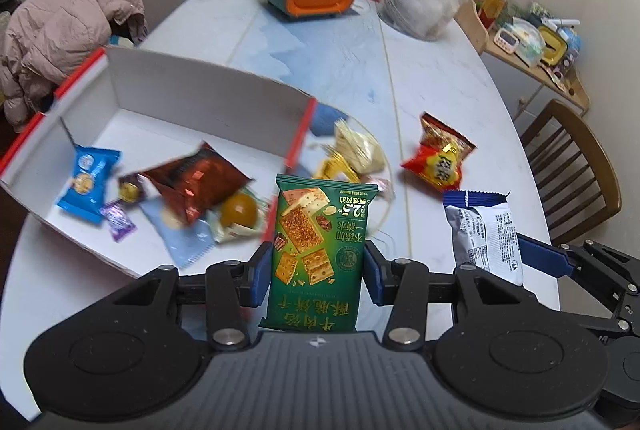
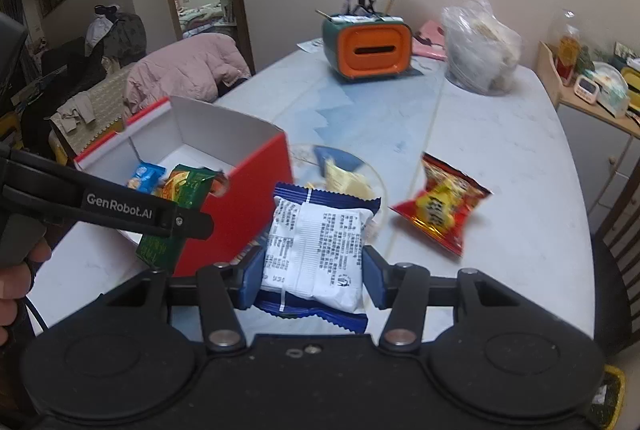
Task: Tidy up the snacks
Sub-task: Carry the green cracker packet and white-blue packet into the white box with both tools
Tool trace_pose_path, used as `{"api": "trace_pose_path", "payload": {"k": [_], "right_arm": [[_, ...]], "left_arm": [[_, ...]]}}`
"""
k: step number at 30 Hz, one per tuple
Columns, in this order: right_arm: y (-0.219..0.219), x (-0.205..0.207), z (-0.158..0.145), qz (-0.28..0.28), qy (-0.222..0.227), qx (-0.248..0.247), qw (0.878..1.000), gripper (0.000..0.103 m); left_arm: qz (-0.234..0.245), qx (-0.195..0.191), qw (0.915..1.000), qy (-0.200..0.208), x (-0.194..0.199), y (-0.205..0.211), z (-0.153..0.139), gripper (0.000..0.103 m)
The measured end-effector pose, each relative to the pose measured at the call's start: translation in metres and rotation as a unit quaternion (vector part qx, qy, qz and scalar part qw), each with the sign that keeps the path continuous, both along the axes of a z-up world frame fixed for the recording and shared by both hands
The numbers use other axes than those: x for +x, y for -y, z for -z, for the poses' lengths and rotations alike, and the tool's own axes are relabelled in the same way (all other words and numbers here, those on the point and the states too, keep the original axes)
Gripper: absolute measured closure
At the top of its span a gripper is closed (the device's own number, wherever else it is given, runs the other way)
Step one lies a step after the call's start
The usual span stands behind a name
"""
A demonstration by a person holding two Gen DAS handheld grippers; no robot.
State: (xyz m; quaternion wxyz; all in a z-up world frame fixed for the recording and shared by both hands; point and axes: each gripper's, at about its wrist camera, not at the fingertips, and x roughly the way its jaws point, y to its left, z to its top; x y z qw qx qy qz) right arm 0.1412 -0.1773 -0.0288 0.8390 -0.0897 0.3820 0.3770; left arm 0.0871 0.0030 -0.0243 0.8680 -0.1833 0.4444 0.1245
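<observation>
Snacks in red box [image 1: 298, 134]; red packet [image 1: 438, 158] beside glass plate [image 1: 380, 150].

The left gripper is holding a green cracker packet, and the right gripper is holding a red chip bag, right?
Not quite. The left gripper does hold the green cracker packet, but the right gripper holds a white and blue packet, as the right wrist view shows. The red chip bag lies on the table.

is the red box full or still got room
Still has room. The box holds a few snacks, among them a blue packet and a dark red bag, lying loosely with much white floor bare.
</observation>
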Motion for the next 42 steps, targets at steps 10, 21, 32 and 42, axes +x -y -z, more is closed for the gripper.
{"api": "trace_pose_path", "payload": {"k": [10,21,32,42], "right_arm": [[-0.056,-0.014,-0.013,-0.016,0.014,0.002,1.000,0.053],[-0.121,-0.019,-0.014,-0.028,0.018,0.000,0.999,0.053],[-0.177,-0.014,0.004,-0.031,0.010,-0.019,0.999,0.053],[-0.214,-0.006,0.034,-0.035,-0.006,-0.047,0.998,0.053]], "left_arm": [[-0.016,0.010,0.9997,0.012,-0.018,-0.063,-0.013,0.058],[-0.029,0.026,0.9992,0.009,-0.028,-0.121,-0.012,0.058],[-0.041,0.035,0.9983,-0.022,-0.016,-0.179,0.009,0.058],[-0.035,0.049,0.9963,-0.063,0.010,-0.211,0.037,0.058]]}}
